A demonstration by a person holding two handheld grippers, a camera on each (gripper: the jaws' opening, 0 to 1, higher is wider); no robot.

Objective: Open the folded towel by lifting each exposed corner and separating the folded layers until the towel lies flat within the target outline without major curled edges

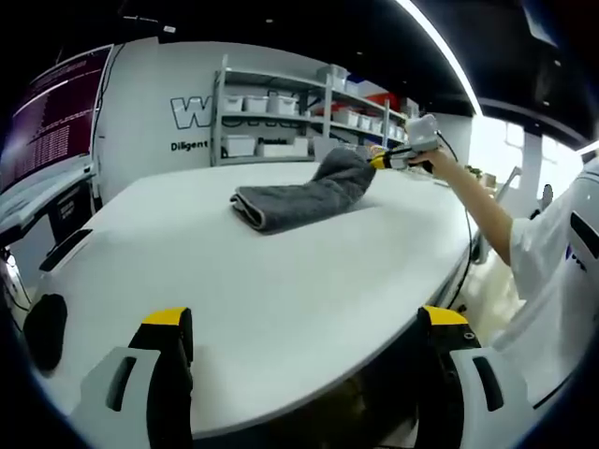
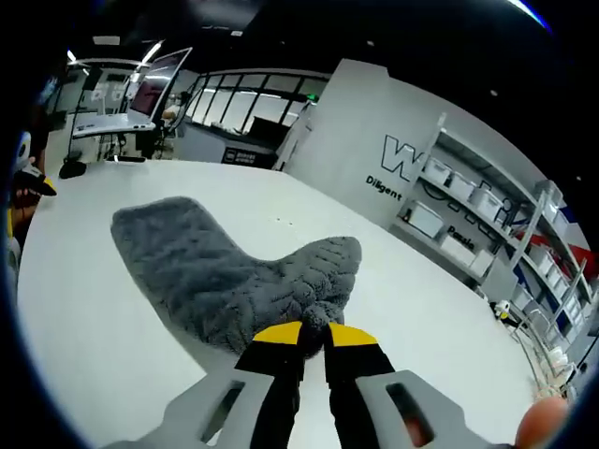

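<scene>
The right gripper (image 2: 314,339) is pinching the grey towel (image 2: 215,271), jaws nearly closed on a lifted corner. The left gripper (image 1: 304,327) is hovering wide open, holding nothing, over the white counter (image 1: 281,281). Its view is catching the person's arm (image 1: 477,201).

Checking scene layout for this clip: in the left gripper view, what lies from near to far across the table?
Left gripper open at the near edge → bare white table → grey towel → right gripper shut on the towel's lifted far corner → shelves with bins.
</scene>
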